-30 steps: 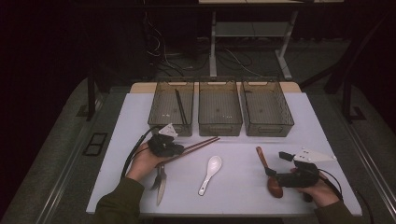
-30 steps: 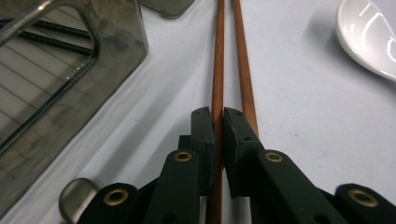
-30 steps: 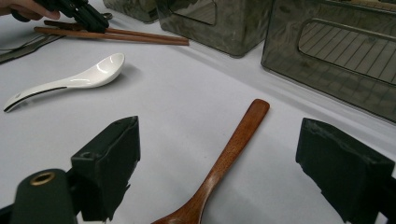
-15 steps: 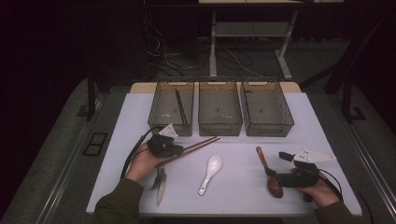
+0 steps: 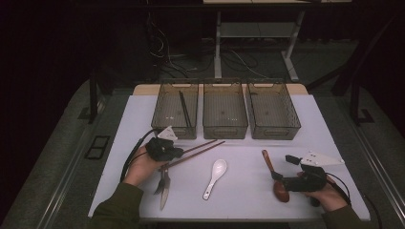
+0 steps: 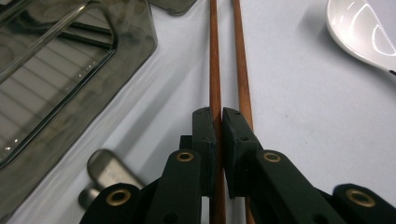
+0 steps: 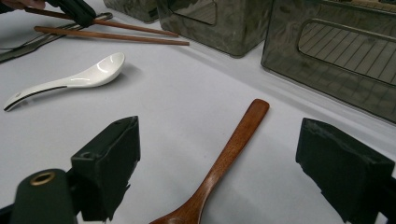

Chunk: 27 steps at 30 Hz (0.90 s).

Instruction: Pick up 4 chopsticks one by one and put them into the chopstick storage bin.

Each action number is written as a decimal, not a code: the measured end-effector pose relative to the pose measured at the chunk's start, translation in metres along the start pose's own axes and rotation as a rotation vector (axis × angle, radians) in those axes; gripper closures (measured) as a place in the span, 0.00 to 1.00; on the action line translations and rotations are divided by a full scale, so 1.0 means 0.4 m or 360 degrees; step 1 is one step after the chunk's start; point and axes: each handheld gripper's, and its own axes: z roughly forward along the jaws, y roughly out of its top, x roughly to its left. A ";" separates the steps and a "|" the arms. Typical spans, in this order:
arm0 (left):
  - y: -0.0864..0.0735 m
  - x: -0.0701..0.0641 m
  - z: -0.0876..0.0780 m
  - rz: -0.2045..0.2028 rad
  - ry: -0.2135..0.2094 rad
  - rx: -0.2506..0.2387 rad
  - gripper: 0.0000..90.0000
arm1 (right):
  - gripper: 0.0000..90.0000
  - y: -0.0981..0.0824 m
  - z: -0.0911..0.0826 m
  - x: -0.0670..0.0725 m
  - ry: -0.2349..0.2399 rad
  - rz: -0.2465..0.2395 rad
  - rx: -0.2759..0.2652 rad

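Observation:
Two brown chopsticks (image 5: 200,149) lie side by side on the white table in front of the left bin. My left gripper (image 5: 176,152) is shut on one chopstick (image 6: 214,56), which runs up between the pads. Its twin (image 6: 239,56) passes under the right jaw. My right gripper (image 5: 285,171) rests at the table's right with its jaws open. The handle of a brown wooden spoon (image 7: 238,140) lies on the table between the jaws, untouched. A white ceramic spoon (image 5: 215,176) lies between the two hands.
Three smoky clear bins (image 5: 224,112) stand in a row at the back; the left bin holds dark chopsticks (image 5: 184,109). Metal cutlery (image 5: 164,188) lies just under my left hand. The table's front edge is near both forearms.

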 end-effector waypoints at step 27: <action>-0.043 0.040 -0.152 -0.0134 -0.0009 -0.0241 0.93 | 0.15 -0.001 0.001 0.000 -0.0001 -0.0007 0.0005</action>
